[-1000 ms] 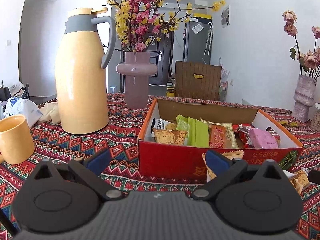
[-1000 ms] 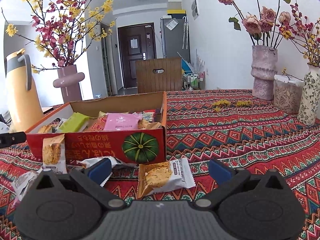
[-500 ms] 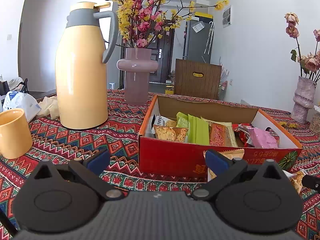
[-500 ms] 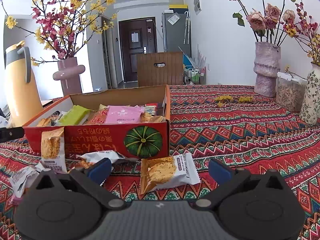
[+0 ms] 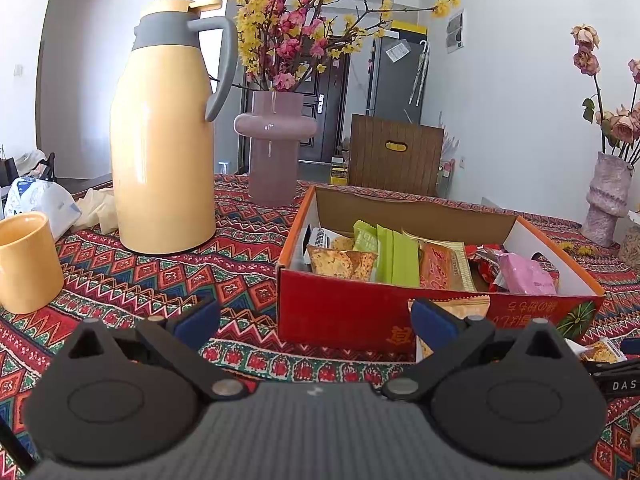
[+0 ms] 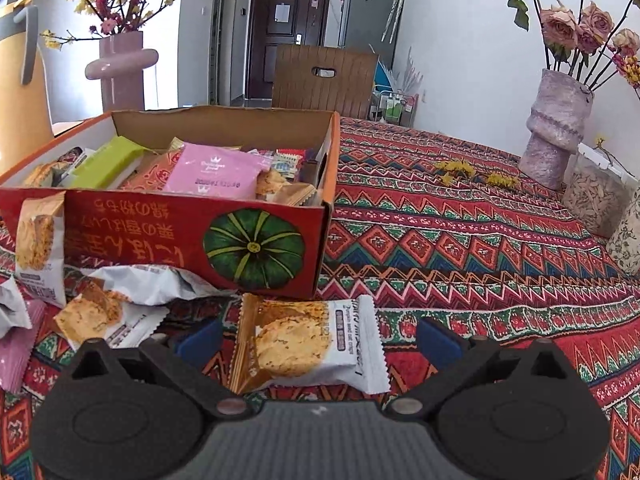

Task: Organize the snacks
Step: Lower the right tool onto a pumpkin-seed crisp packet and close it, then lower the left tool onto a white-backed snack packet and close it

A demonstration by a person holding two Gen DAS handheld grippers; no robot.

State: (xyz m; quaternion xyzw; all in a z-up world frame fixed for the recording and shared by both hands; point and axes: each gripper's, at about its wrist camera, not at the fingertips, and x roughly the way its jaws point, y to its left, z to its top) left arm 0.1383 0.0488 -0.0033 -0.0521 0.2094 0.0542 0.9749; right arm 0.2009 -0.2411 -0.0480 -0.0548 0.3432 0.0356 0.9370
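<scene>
A red cardboard box (image 6: 132,236) with a green pumpkin print holds several snack packs, among them green and pink ones. A white and orange cookie packet (image 6: 308,344) lies flat on the tablecloth in front of it, between the fingers of my right gripper (image 6: 318,340); the jaws are closing and the pads do not touch it. More cookie packets (image 6: 100,316) lie at the left, one leaning upright on the box (image 6: 38,248). My left gripper (image 5: 316,316) is open and empty before the box (image 5: 344,308).
A yellow thermos jug (image 5: 164,140), a yellow mug (image 5: 26,262) and a pink vase with blossoms (image 5: 274,148) stand left of the box. A rough pink vase of roses (image 6: 556,120) and a clear jar (image 6: 596,188) stand at the right. A wooden chair (image 6: 324,80) is behind the table.
My right gripper has moved forward and down over the cookie packet, which now lies between its fingers, and the jaws have narrowed slightly. The left gripper has stayed in place.
</scene>
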